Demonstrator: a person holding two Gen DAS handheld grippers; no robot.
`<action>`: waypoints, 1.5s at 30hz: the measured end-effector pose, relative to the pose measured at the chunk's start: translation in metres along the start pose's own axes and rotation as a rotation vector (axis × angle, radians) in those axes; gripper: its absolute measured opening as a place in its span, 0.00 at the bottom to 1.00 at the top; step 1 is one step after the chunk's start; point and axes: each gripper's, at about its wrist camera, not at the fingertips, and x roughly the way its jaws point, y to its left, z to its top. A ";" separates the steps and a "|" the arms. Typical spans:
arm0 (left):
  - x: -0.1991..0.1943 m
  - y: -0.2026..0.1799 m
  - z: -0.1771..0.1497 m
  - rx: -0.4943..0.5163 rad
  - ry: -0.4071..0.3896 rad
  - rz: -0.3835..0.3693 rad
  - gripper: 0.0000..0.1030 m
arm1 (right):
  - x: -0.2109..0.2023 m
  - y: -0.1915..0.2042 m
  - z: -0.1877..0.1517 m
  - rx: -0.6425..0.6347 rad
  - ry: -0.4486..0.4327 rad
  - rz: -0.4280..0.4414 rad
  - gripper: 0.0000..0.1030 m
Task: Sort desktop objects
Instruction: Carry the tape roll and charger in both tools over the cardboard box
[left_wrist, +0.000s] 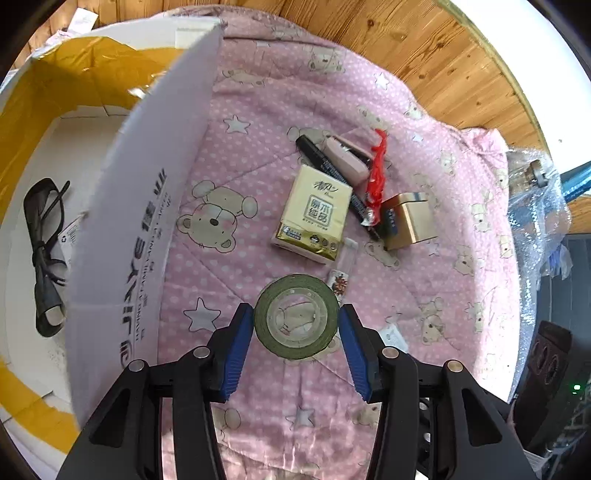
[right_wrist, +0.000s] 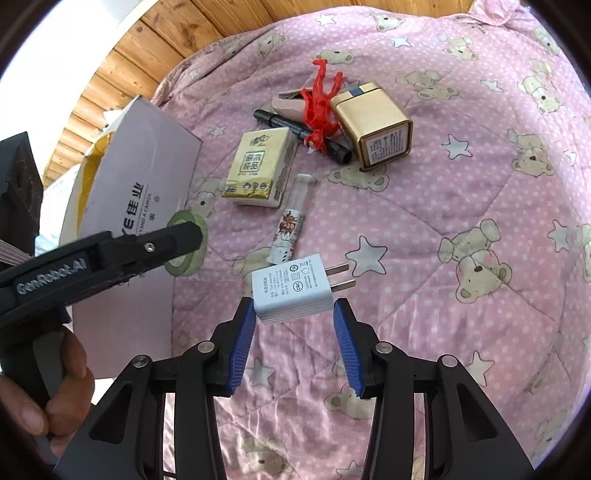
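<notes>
A green tape roll (left_wrist: 295, 317) lies flat on the pink bear-print blanket (left_wrist: 258, 147). My left gripper (left_wrist: 296, 309) is open, one blue pad on each side of the roll. In the right wrist view that gripper (right_wrist: 184, 236) covers part of the tape roll (right_wrist: 181, 266) beside the box. A white two-pin charger plug (right_wrist: 291, 291) sits between the pads of my right gripper (right_wrist: 295, 308), which is open. Its left pad touches the plug and its right pad stands just off it.
An open cardboard box (left_wrist: 147, 184) stands at the left, with a black cable (left_wrist: 46, 251) inside. Further out lie a tissue pack (right_wrist: 260, 170), black marker (right_wrist: 280, 122), pink clip (right_wrist: 290, 103), red plastic piece (right_wrist: 319, 110), gold tin (right_wrist: 373, 125) and small tube (right_wrist: 293, 218). Bubble wrap (left_wrist: 535, 206) is at the right.
</notes>
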 end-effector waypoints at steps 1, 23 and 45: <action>-0.002 -0.001 0.000 0.001 -0.005 0.002 0.48 | 0.000 0.001 -0.001 -0.001 -0.001 -0.001 0.44; -0.070 -0.006 -0.028 0.007 -0.120 -0.068 0.48 | -0.050 0.037 -0.019 -0.080 -0.070 -0.008 0.44; -0.146 0.030 -0.053 -0.075 -0.272 -0.122 0.48 | -0.094 0.111 -0.019 -0.259 -0.151 -0.022 0.44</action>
